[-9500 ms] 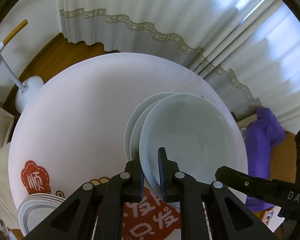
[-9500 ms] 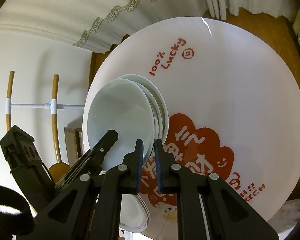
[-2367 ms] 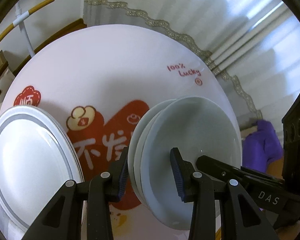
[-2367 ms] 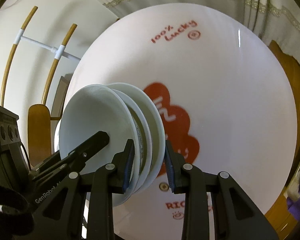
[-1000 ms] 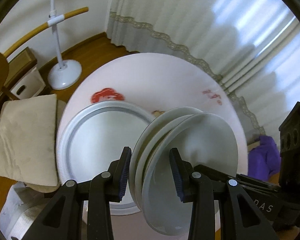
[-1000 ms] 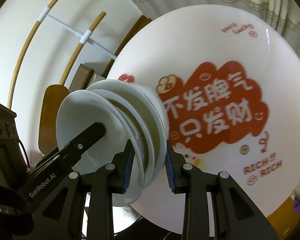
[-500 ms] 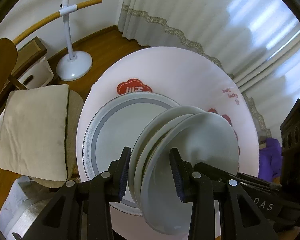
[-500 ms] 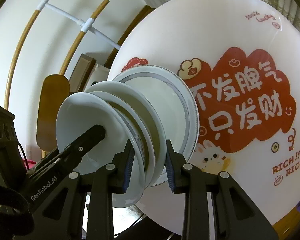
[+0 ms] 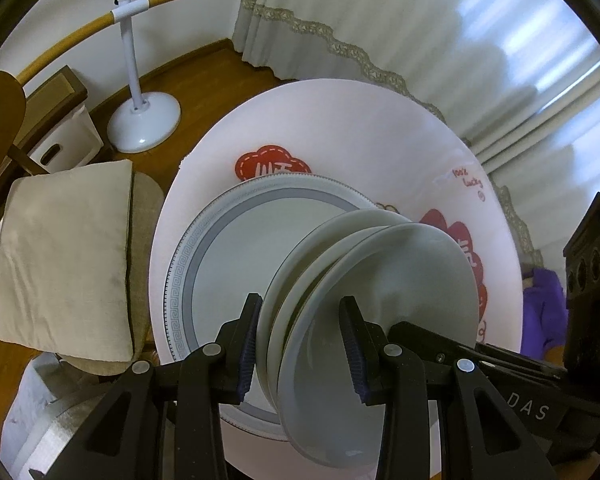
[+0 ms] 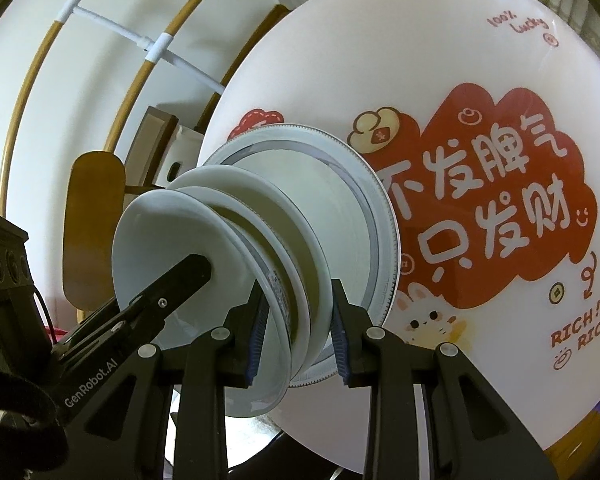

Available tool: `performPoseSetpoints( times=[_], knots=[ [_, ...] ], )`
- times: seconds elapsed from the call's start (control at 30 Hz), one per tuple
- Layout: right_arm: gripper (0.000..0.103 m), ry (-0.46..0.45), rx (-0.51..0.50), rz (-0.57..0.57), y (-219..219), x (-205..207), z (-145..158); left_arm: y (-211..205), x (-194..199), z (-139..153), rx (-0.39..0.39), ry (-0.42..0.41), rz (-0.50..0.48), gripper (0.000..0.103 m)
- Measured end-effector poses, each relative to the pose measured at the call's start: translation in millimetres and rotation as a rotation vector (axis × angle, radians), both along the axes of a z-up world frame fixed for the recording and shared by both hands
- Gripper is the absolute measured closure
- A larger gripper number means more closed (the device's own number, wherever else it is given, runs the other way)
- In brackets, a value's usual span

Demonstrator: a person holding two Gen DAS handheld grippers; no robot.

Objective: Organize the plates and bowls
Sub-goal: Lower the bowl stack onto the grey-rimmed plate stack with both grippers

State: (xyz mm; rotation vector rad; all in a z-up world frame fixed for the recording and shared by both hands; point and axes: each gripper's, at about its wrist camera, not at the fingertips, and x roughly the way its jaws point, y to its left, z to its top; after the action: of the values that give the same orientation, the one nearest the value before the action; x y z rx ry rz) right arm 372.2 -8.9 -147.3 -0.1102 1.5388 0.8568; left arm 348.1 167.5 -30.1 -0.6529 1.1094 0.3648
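Since the earliest frames, my stack of three white glazed bowls [image 9: 364, 292] has travelled from the far side of the round white desk [image 9: 380, 136] with its red cartoon print to a spot over the wide white plates with a grey patterned rim [image 9: 220, 256]. I hold the stack from two sides: my left tongs [image 9: 298, 344] clamp its near rim at the bottom centre of the left view, and my right tongs [image 10: 298, 334] clamp the opposite rim at the bottom centre of the right view, both narrowed onto the rims. The bowls sit just above or barely on the plates; I cannot tell whether they touch. I judge the gathering done: bowls nested, plates piled. What is left is setting the stack down and letting go.
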Motion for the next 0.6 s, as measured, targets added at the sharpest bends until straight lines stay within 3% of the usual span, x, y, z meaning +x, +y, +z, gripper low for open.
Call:
performPoseSetpoints(
  times=[0.6],
  knots=[
    [0.074,-0.032,-0.007,-0.032,15.6,2.4,-1.9,18.4,-0.9,-13.8,-0.039,-0.017,0.006,0.071]
  ],
)
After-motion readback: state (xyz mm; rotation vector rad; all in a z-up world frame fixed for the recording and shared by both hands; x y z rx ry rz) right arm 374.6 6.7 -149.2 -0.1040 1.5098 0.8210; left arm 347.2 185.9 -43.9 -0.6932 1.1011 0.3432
